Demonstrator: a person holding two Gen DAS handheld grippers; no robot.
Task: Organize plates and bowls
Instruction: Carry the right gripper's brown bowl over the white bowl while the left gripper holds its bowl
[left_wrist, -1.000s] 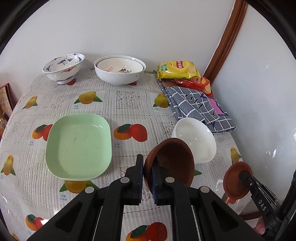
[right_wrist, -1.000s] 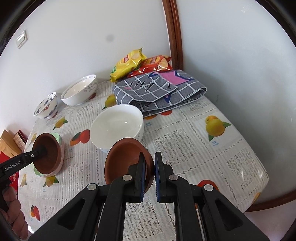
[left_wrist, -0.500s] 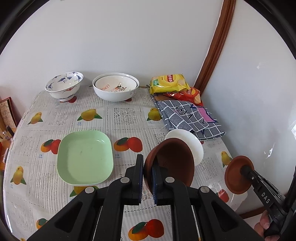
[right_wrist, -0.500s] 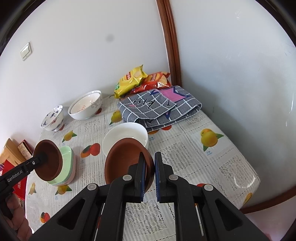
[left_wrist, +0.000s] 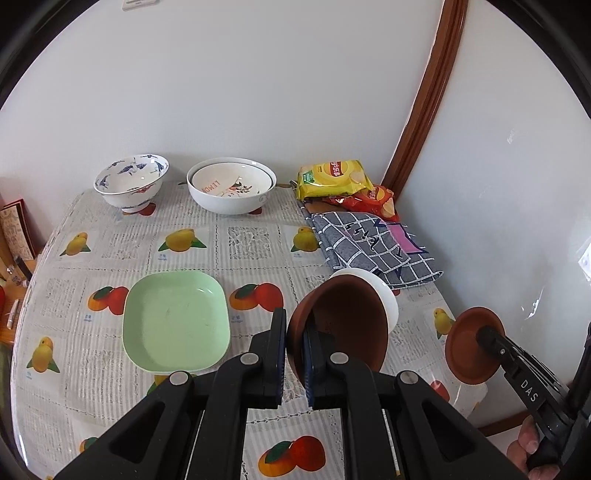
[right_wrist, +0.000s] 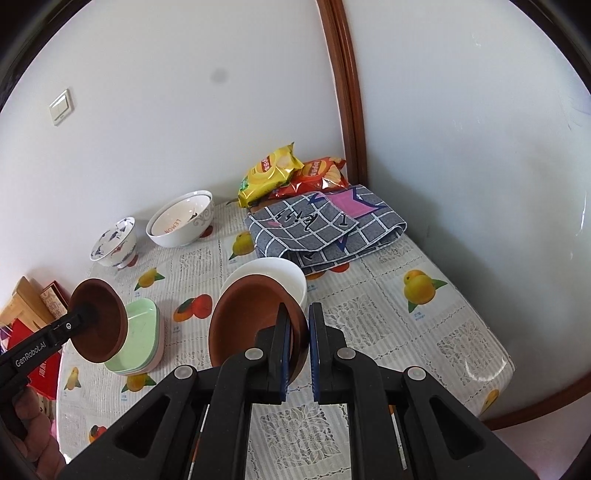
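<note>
My left gripper (left_wrist: 293, 339) is shut on the rim of a brown bowl (left_wrist: 347, 325), held tilted above the table. My right gripper (right_wrist: 297, 332) is shut on the rim of a second brown bowl (right_wrist: 247, 321), also in the air. Each wrist view shows the other gripper and its bowl: the right one (left_wrist: 472, 347), the left one (right_wrist: 105, 325). A white bowl (right_wrist: 277, 273) stands on the table below them. To its left is a stack of green plates (left_wrist: 177, 319). A blue-patterned bowl (left_wrist: 131, 181) and two nested white bowls (left_wrist: 231, 188) stand by the far wall.
A folded checked cloth (left_wrist: 369, 243) and chip bags (left_wrist: 332, 177) fill the far right corner. Walls close off the table's far and right sides. Boxes and red items (right_wrist: 40, 306) stand beyond the table's left edge. The fruit-print tablecloth (right_wrist: 424, 325) reaches the near right edge.
Both grippers have risen with their brown bowls still clamped, so the table looks smaller and farther away. Nothing on the table has moved.
</note>
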